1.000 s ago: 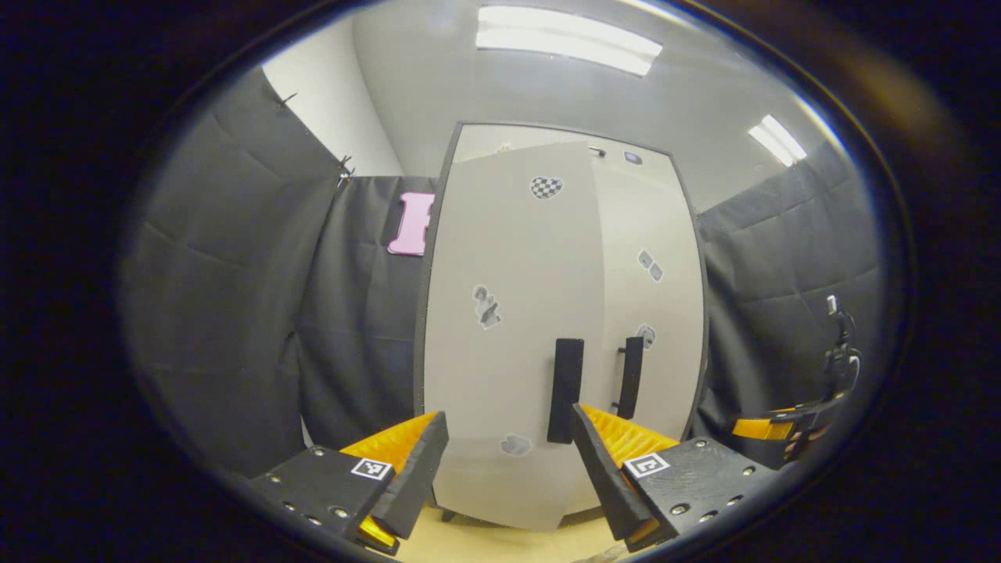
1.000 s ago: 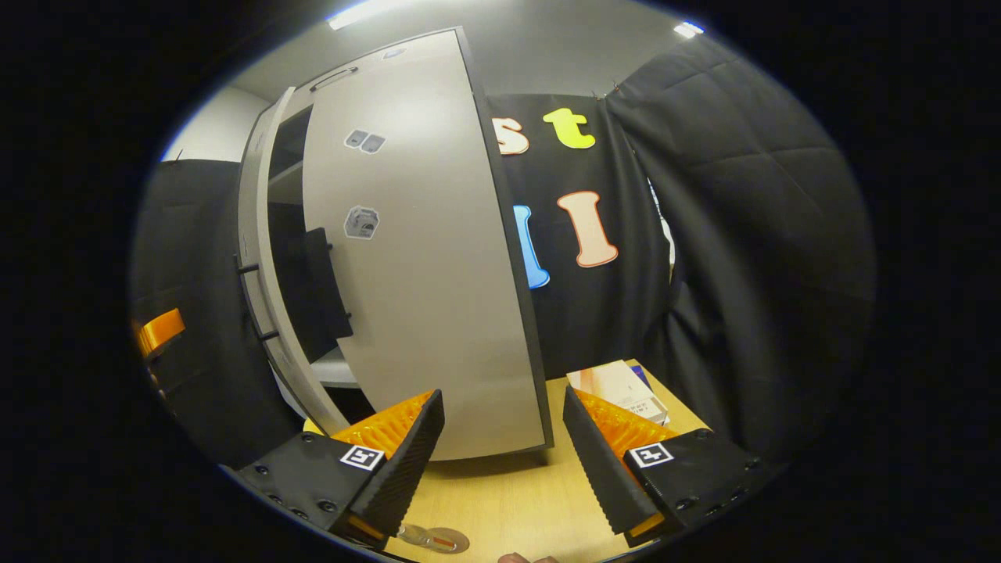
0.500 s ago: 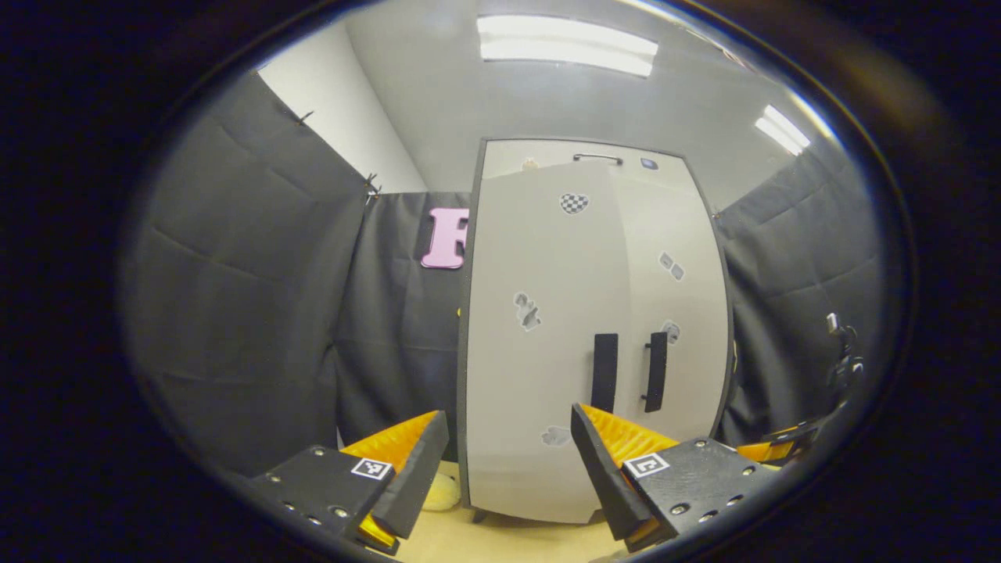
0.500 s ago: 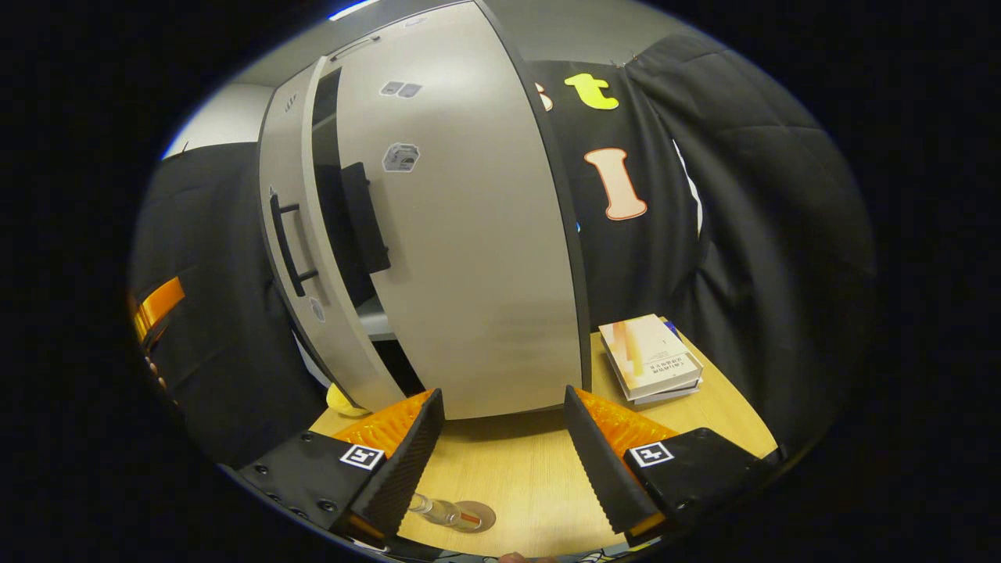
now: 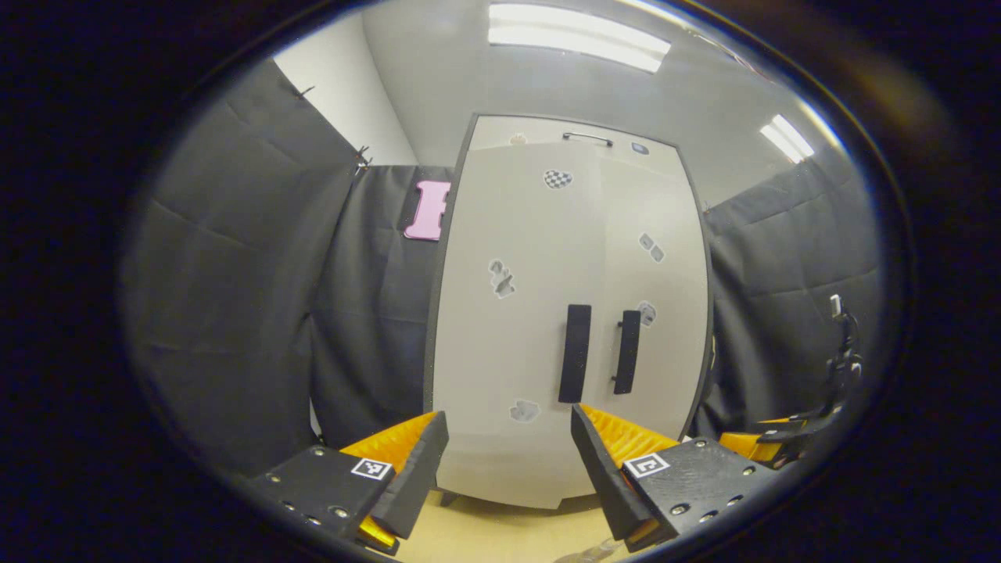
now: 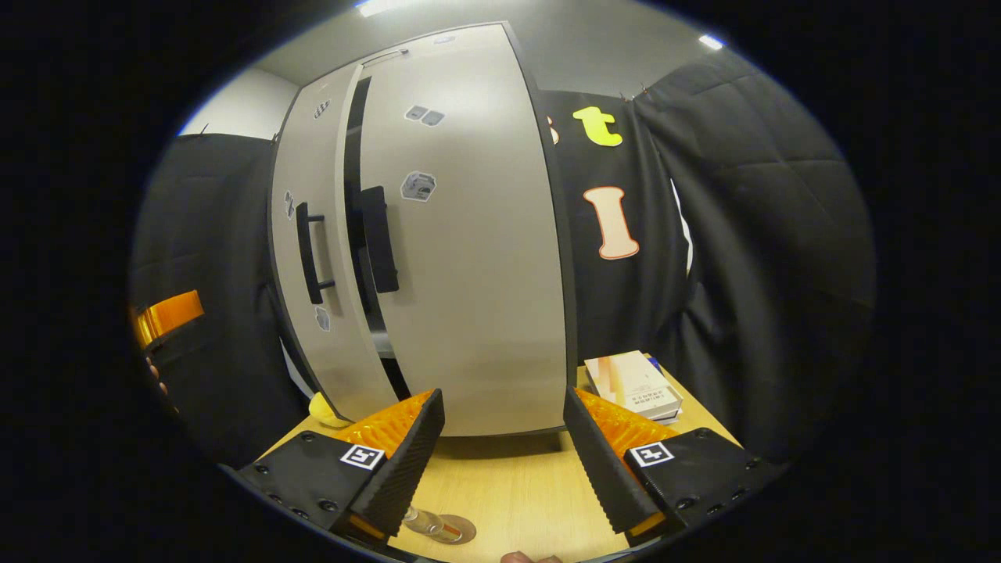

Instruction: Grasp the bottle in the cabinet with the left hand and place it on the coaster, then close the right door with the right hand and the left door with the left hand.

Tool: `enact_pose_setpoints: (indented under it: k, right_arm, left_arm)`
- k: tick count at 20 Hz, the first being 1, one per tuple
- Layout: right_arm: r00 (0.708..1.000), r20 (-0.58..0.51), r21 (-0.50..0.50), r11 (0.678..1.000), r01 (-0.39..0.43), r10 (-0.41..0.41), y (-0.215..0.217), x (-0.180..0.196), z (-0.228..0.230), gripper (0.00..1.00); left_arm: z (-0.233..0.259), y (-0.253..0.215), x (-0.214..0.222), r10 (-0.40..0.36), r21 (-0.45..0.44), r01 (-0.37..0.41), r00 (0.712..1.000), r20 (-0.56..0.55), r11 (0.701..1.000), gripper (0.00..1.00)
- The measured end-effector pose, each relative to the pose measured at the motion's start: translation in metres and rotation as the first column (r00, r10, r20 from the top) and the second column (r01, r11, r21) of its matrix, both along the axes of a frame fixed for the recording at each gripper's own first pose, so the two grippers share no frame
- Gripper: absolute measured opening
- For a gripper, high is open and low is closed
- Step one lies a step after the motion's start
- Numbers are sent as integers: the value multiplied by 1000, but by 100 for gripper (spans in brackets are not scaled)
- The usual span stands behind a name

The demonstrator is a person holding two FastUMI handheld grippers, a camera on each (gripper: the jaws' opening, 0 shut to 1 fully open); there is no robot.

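A pale grey cabinet point(image 5: 508, 438) stands on the wooden table. In the left gripper view its left door point(image 5: 508, 328) and right door point(image 5: 665, 258) look almost flush, and their dark handles point(image 5: 575, 353) sit side by side. The right gripper view shows a narrow dark gap point(image 6: 353, 172) between the left door point(image 6: 309, 180) and the right door point(image 6: 469, 258). My left gripper point(image 5: 507, 461) is open, close before the left door's lower part. My right gripper point(image 6: 504, 457) is open in front of the right door. A small clear bottle point(image 6: 426, 520) rests on a round coaster point(image 6: 460, 530) just under its left finger.
A stack of books point(image 6: 633, 383) lies on the table point(image 6: 508, 500) to the right of the cabinet. A yellow object point(image 6: 321, 407) peeks out at the cabinet's left foot. The other gripper point(image 6: 168, 313) shows at the far left of the right gripper view. Black cloth walls surround everything.
The left door has swung inward from clearly ajar to nearly flush with the right door. Both grippers stayed open. The right gripper drew back a little from the right door.
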State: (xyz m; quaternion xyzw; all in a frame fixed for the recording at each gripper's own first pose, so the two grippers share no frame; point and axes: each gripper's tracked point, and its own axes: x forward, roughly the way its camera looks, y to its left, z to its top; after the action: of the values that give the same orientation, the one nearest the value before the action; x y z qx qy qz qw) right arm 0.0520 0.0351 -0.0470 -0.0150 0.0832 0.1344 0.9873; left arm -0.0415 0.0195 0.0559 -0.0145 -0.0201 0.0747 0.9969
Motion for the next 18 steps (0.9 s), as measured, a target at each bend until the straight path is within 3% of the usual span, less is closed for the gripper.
enact_pose_setpoints:
  k: [2, 3, 7, 11, 18]
  right_arm:
    - [1000, 22, 3, 1000, 22, -22, -5, 0, 5, 98]
    - [999, 31, 4, 999, 31, -32, -6, 0, 6, 98]
    - [995, 71, -33, 997, 70, -67, -9, -1, 11, 98]
    - [996, 76, -44, 998, 53, -50, 3, -9, 11, 98]
    - [996, 73, -89, 995, 54, -47, 18, -32, 6, 98]
  left_arm:
    - [-6, 7, -1, 11, -7, -11, 1000, -17, 1000, 99]
    - [-8, 11, -1, 23, -10, -23, 999, -23, 1000, 92]
    - [-15, 31, -8, 47, -39, -48, 998, -35, 998, 92]
    - [-22, 50, -13, 63, -50, -64, 998, -31, 997, 92]
    - [-78, 54, -7, -11, -62, 3, 991, -132, 998, 92]
